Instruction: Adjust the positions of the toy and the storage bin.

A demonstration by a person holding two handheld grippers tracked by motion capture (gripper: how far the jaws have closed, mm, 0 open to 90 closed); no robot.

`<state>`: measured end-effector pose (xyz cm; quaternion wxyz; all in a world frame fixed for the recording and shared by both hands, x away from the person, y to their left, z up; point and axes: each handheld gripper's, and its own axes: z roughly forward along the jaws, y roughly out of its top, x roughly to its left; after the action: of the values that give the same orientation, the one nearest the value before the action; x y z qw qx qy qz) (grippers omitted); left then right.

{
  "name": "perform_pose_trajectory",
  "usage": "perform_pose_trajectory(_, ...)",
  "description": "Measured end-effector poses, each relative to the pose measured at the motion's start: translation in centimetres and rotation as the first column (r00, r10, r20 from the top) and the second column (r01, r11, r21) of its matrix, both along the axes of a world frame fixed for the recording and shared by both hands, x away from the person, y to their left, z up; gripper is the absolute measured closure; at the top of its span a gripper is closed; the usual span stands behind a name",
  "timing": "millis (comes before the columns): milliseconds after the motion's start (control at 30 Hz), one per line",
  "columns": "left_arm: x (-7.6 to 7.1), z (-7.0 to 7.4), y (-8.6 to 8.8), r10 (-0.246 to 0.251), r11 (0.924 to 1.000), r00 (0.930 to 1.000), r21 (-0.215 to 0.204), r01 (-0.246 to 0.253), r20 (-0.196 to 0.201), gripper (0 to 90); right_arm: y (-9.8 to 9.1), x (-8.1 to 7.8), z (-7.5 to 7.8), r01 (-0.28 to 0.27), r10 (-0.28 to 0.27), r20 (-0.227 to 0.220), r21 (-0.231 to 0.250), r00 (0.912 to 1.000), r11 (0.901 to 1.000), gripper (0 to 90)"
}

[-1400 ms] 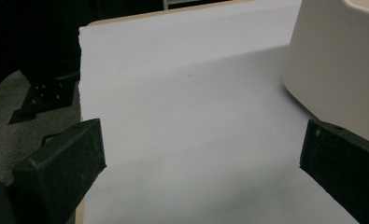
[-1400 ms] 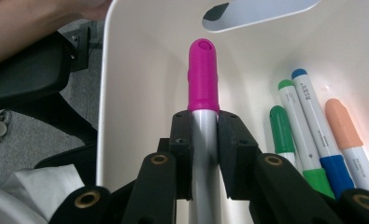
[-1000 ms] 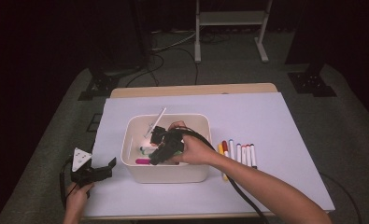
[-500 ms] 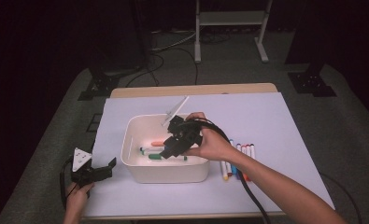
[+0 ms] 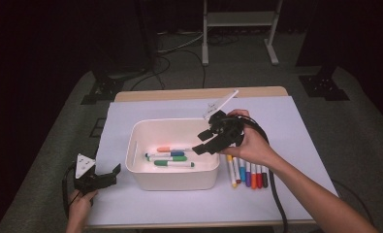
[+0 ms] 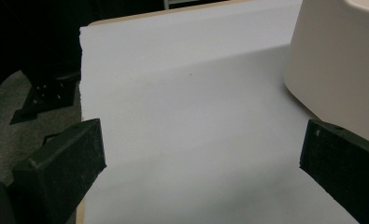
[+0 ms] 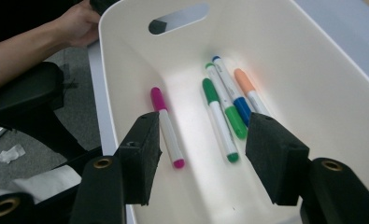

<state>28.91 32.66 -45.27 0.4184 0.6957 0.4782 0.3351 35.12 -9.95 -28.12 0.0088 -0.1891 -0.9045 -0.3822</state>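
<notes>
where the bin (image 5: 172, 178) rims in, right tongs (image 5: 204, 142) hang parted.

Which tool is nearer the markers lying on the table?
Right. The right tool hangs over the bin's right end, just left of the markers. The left tool sits across the bin, by its left wall.

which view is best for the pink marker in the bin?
The right gripper view: the pink marker lies unobstructed on the bin floor, its full length visible, left of the green ones. The high view hides it behind the bin's near wall. The left gripper view catches just the bin's outer wall.
</notes>
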Motion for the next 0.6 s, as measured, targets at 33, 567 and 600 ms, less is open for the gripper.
perform_pose_trajectory(33,0.0,0.0,0.0,-0.001,1.0000,1.0000,0.003,0.001,-0.001,0.0,-0.5,0.0,0.0,0.010,-0.010,-0.001,0.001,0.9999,0.9999,43.3)
perform_pose_trajectory(567,0.0,0.0,0.0,0.001,1.0000,1.0000,0.007,-0.001,0.001,0.0,-9.0,-0.9,-1.3,0.173,-0.173,-0.008,0.042,0.9849,0.9840,42.4)
perform_pose_trajectory(600,0.0,0.0,0.0,0.001,1.0000,1.0000,0.008,-0.001,0.000,0.0,-9.4,-1.0,-1.5,0.183,-0.183,-0.013,0.042,0.9831,0.9822,42.4)
